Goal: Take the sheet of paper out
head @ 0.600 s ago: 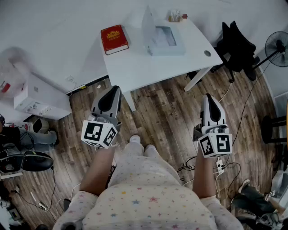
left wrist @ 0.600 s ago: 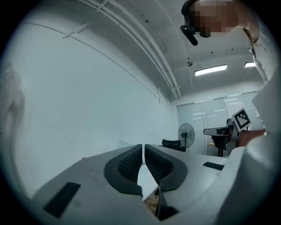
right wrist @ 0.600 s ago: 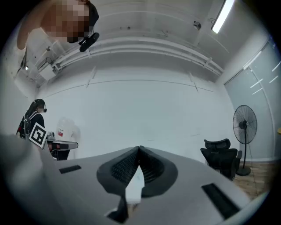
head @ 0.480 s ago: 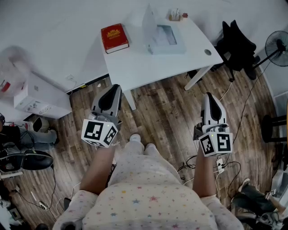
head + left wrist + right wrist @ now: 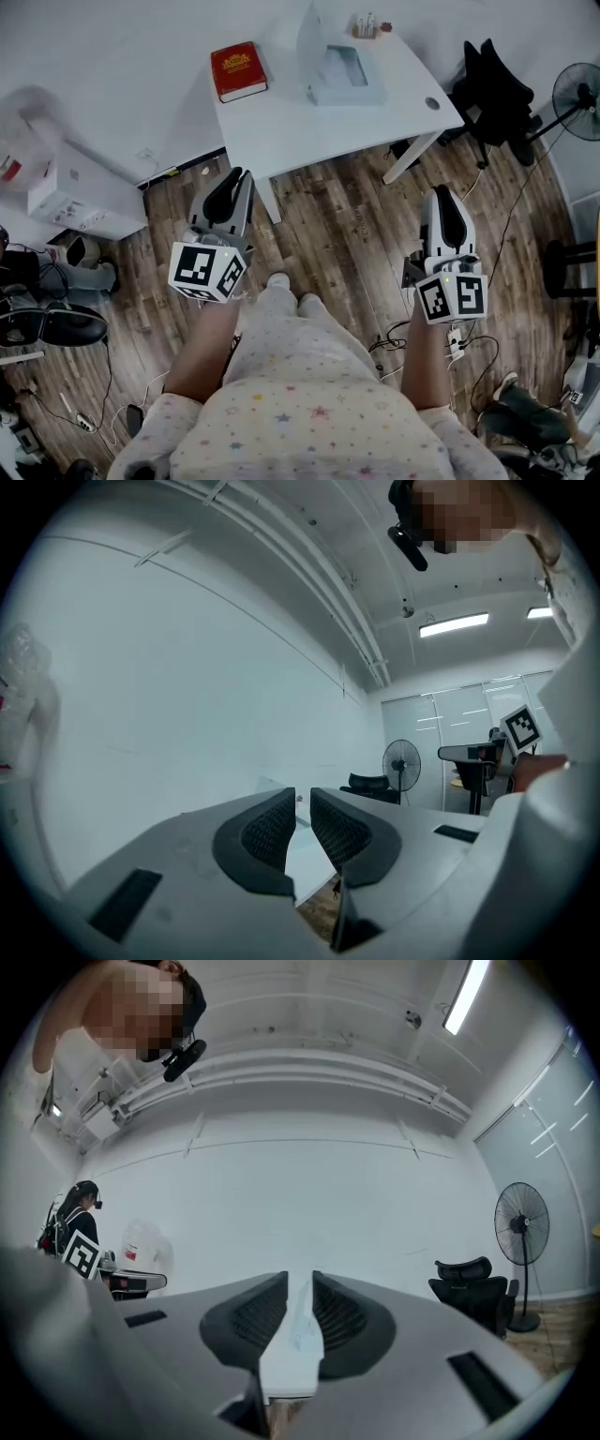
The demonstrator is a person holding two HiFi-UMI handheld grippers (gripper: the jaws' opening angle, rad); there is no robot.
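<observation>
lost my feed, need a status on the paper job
Left gripper, right gripper shut, empty. Sheet of paper in clear holder on table, untouched. Red book lies apart.

Counter (image 5: pixel 281 141): white top, white legs.
Book (image 5: pixel 238 70): red cover, gold emblem in the middle.
Document holder (image 5: pixel 339 77): clear plastic, pale blue-grey inside.
Floor (image 5: pixel 347 234): brown wood planks, streaked grain.
Left claw (image 5: pixel 240 176), right claw (image 5: pixel 438 193): light grey shells, black insets on top. Pads (image 5: pixel 267 827): black, fine mesh pattern.
Marker cubes (image 5: pixel 208 272): white faces, black square patterns.
Person's clothes (image 5: pixel 300 412): pale, scattered small pastel stars.
Office chair (image 5: pixel 492 89): black.
Fan (image 5: pixel 577 92): black.
Wall (image 5: pixel 112 56): plain white.
</observation>
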